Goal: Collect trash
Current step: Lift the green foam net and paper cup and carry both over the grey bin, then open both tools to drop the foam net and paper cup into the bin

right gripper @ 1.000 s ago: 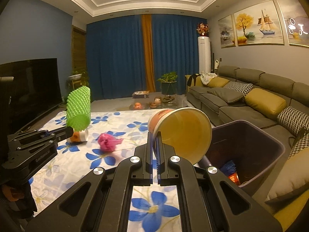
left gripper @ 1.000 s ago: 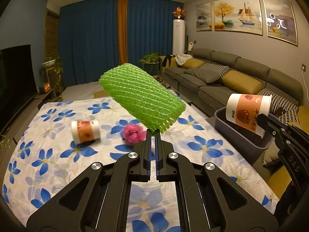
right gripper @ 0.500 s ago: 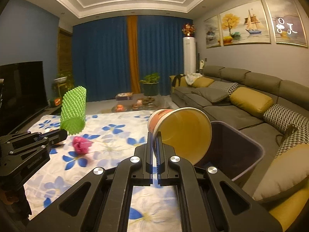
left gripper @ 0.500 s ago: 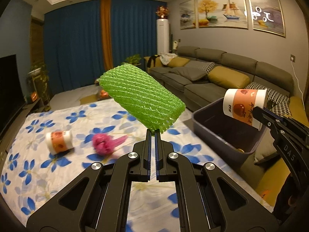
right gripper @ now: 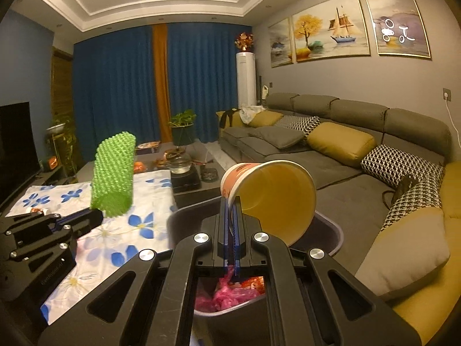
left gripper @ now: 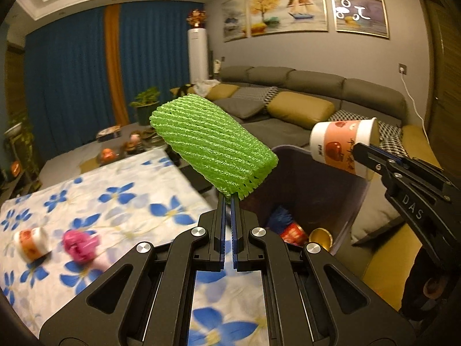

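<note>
My left gripper (left gripper: 228, 197) is shut on a green foam net sleeve (left gripper: 211, 149), held in the air by the near edge of a dark grey trash bin (left gripper: 322, 173). My right gripper (right gripper: 230, 200) is shut on the rim of a paper cup (right gripper: 273, 194), tilted on its side over the bin (right gripper: 331, 230). The cup also shows in the left wrist view (left gripper: 343, 147), and the sleeve in the right wrist view (right gripper: 113, 177). The bin holds pink plastic (right gripper: 227, 291), a blue net and a gold lid.
A table with a white cloth with blue flowers (left gripper: 86, 201) lies left of the bin. On it lie a second paper cup (left gripper: 31, 243) and a pink crumpled bag (left gripper: 79, 245). A grey sofa (right gripper: 345, 144) with cushions runs along the right.
Both grippers have moved right, from over the table to the bin. The cup is now over the bin opening and the green sleeve is by its near edge. Both stay shut.
</note>
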A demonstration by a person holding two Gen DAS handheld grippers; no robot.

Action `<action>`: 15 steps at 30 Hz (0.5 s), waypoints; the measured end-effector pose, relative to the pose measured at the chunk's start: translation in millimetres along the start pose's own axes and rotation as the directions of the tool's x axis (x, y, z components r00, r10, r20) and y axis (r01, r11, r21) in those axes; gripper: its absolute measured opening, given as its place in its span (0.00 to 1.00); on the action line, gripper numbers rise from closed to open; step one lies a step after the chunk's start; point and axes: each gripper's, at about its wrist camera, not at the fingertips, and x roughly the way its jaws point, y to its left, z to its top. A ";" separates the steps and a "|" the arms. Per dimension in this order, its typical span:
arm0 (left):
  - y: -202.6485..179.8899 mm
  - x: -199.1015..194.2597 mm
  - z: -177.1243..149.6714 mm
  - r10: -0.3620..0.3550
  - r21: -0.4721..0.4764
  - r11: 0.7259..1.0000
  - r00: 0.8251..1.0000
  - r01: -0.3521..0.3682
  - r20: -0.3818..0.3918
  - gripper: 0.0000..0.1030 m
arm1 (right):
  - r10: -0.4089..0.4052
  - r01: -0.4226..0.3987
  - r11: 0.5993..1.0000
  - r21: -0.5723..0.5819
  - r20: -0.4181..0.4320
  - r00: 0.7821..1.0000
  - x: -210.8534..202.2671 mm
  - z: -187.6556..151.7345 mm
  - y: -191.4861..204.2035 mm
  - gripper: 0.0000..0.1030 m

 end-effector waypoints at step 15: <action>-25.0 47.2 2.9 -0.100 0.021 0.995 0.994 0.100 -0.042 0.03 | -0.018 0.018 0.999 0.033 -0.016 1.000 14.1 1.4 -10.0 0.04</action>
